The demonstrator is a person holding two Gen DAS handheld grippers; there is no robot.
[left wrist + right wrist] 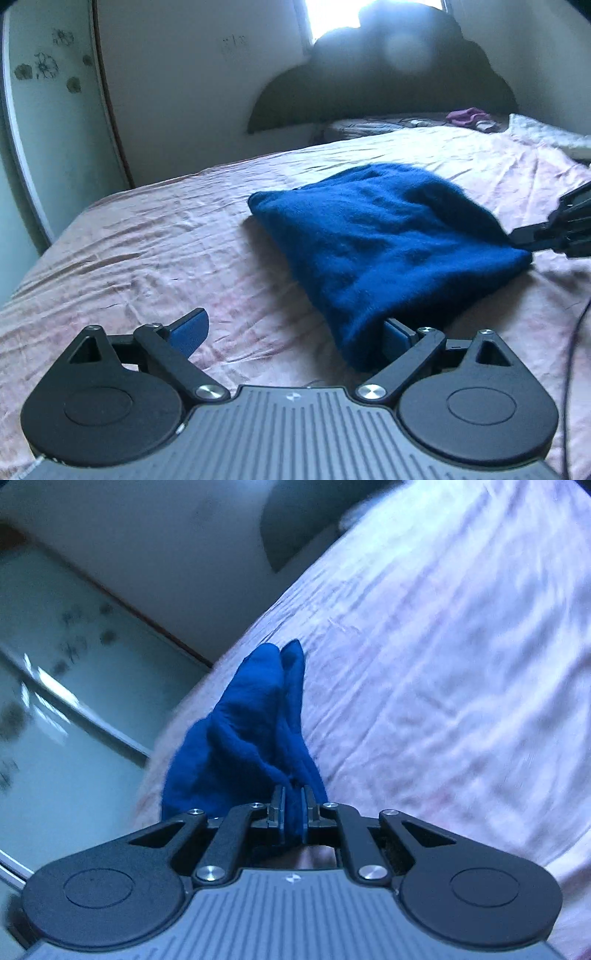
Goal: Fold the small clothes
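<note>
Deep royal-blue fuzzy knit garment (388, 243) – one solid colour, no print, shading darker in its folds; the same blue in the right wrist view (243, 738). Pale pink crinkled bedsheet (147, 251), plain, with faint rosier streaks along the creases. Left gripper (295, 332): matte black arms and discs, grey ribbed body, silver pivot screws, blue finger pads (188, 330). Right gripper (293, 812): the same black, grey and silver, blue pads. Pale greenish glossy wardrobe panel (44, 110) carries dark outlined flower motifs. Off-white wall (184, 92). Dark scalloped headboard (388, 85). Small purple crumpled cloth (467, 116) lying far back – plain.
</note>
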